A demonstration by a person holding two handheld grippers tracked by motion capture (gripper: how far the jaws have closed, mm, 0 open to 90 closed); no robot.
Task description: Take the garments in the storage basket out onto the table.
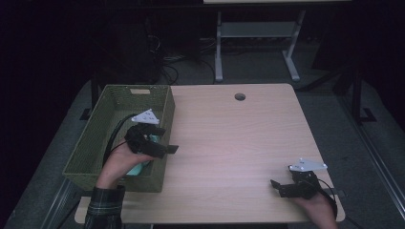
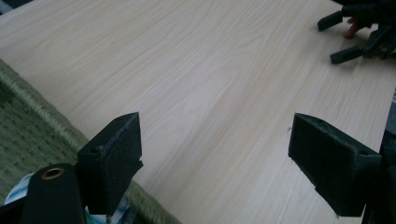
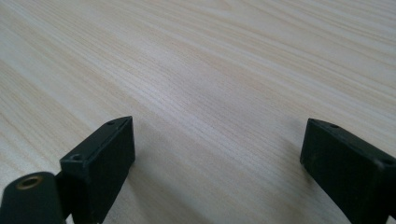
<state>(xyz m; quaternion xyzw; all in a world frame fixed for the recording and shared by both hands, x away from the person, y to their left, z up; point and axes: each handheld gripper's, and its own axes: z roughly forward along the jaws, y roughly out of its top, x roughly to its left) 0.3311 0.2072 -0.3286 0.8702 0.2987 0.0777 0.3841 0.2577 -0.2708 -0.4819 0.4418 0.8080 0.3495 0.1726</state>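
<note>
A green woven basket (image 1: 88,143) stands on the left part of the pale wooden table (image 1: 239,138). My left gripper (image 1: 168,140) hovers over the basket's right wall, jaws open and empty, pointing right across the table. In the left gripper view the open left gripper (image 2: 212,144) looks over the basket rim (image 2: 28,126) onto bare wood. A pale teal and white object (image 1: 138,168) lies in the basket under the left hand, mostly hidden. My right gripper (image 1: 277,187) rests low near the table's front right corner, open and empty, and the right gripper (image 3: 217,144) faces bare tabletop.
A round cable hole (image 1: 239,97) sits near the table's far edge. Beyond the table stands a white desk frame (image 1: 258,33) on a dark floor with cables. The right gripper (image 2: 355,32) appears far off in the left gripper view.
</note>
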